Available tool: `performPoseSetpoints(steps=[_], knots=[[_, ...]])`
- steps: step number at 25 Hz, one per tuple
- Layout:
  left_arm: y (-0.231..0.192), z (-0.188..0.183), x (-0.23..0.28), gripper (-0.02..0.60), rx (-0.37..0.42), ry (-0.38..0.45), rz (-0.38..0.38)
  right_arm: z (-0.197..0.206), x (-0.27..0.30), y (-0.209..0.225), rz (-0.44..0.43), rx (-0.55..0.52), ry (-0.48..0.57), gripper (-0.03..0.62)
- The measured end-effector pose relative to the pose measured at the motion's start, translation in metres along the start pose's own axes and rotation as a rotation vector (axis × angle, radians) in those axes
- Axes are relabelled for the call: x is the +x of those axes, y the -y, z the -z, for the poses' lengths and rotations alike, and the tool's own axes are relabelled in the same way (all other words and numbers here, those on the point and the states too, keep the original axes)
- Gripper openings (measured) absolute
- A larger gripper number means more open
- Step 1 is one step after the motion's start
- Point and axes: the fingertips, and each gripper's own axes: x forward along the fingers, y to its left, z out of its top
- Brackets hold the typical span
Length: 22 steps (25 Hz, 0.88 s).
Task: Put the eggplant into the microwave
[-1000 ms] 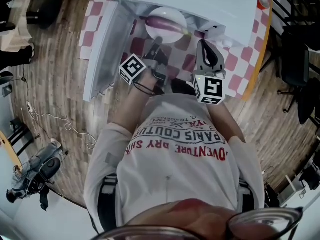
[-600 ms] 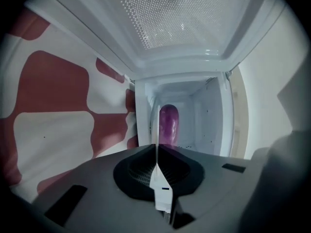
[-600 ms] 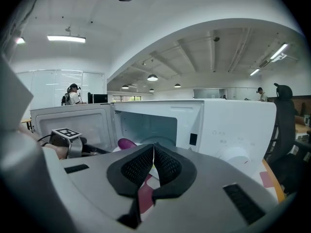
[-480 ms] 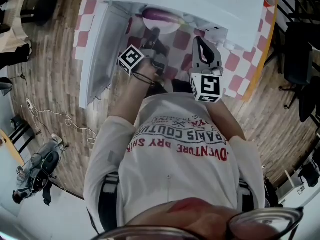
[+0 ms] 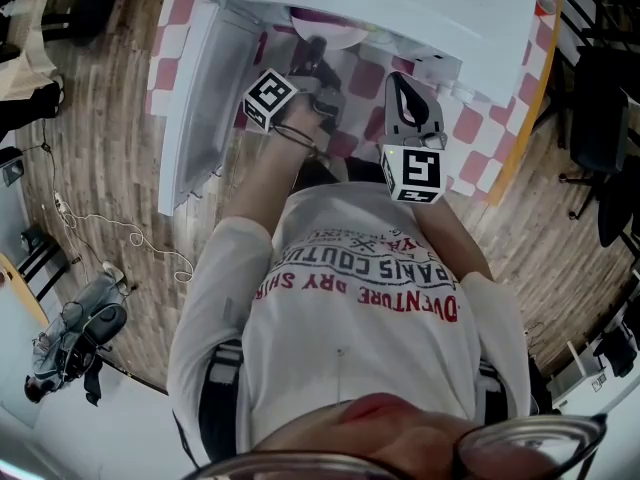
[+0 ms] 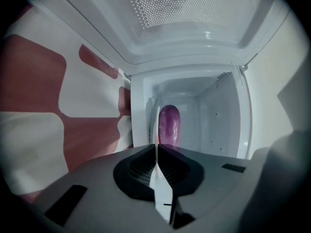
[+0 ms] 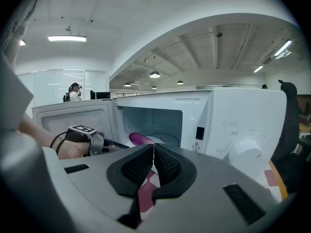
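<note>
The white microwave [image 5: 400,8] is standing on a red-and-white checked tablecloth [image 5: 470,128] with its door [image 5: 195,98] hanging wide open, out to the left of both pairs of fingers. The left gripper [image 6: 156,149] is pointing into the cavity, and its fingers [image 6: 138,166] are pinching the near rim of a white plate [image 6: 158,178], which is showing edge-on as a thin pale strip running out from between the pads. The eggplant [image 6: 169,125] is lying on that plate just beyond the left fingertips, already inside the mouth of the microwave and close to its back wall. The right gripper [image 7: 153,152] is waiting outside, in front of the control panel, with the dial [image 7: 245,152] ahead and to the right of its fingers [image 7: 138,166]; these are pressed together on nothing, only tablecloth showing below them. The eggplant is looking smooth, glossy and rounded, so it is probably light but free to roll, and the plate is probably stiff, slick and breakable, held only by one edge. The grip at the rim seems the right place, provided the plate is being kept level and set down gently, since any tilt away from the fingers could send the eggplant sliding off.
</note>
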Motion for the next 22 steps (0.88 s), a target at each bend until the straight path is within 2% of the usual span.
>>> performPoseSetpoints(steps=[12,19,21,22], knots=[[-0.001,-0.004,0.021,0.035,0.013,0.035,-0.041,0.004,0.008,-0.003,-0.004,-0.001,-0.019,0.026],[-0.002,-0.006,0.021,0.037,0.010,0.039,-0.006,0.005,0.011,-0.005,-0.001,0.001,-0.022,0.026],[0.003,-0.005,0.021,0.037,0.039,0.036,0.003,0.005,0.011,-0.006,-0.001,0.001,-0.023,0.026],[0.007,-0.005,0.021,0.058,0.065,0.035,0.017,0.004,0.011,-0.007,-0.001,0.001,-0.023,0.026]])
